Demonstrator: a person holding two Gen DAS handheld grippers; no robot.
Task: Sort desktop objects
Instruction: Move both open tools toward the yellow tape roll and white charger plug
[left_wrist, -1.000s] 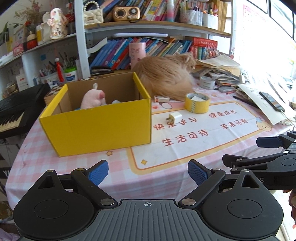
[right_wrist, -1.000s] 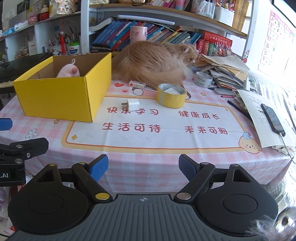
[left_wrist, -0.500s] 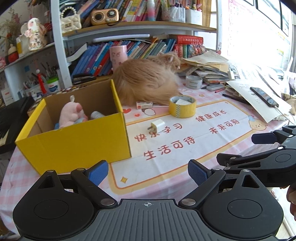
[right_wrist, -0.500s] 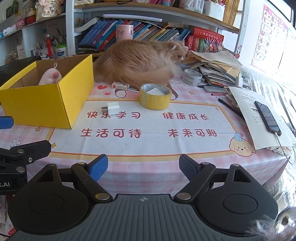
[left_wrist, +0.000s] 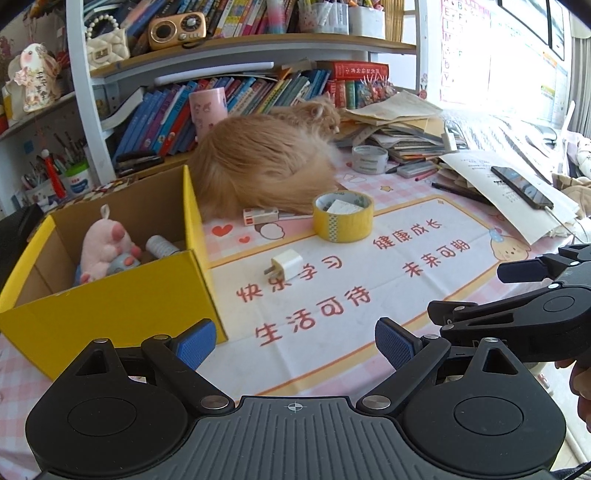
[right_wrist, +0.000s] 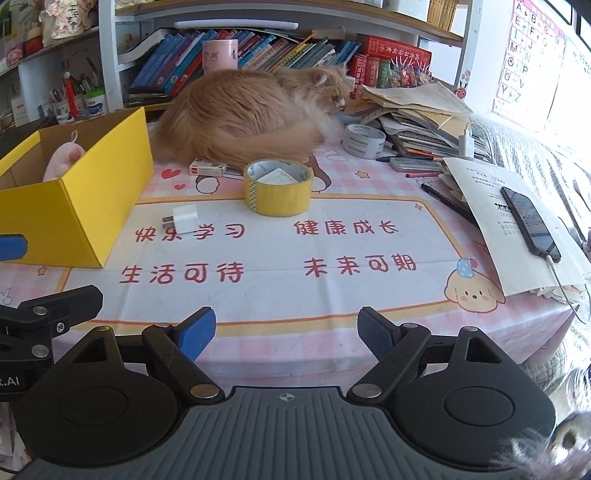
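Left wrist view is showing the white charger plug (left_wrist: 286, 265) lying on the surface between the yellow box (left_wrist: 110, 306) and the yellow tape roll (left_wrist: 342, 216). It looks light, rigid and smooth; gripping its flat sides seems best. Its prongs are pointing toward the box. Left gripper (left_wrist: 294, 343) and right gripper (right_wrist: 286, 332) are both hovering with jaws spread, empty.

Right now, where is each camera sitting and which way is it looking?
Left wrist: rides on the left tool, looking forward and down over the table toward the yellow box; the right tool shows at its right edge.
Right wrist: rides on the right tool, looking forward and down across the table; part of the left tool shows at its left.
Both see: cat, yellow tape, white charger.
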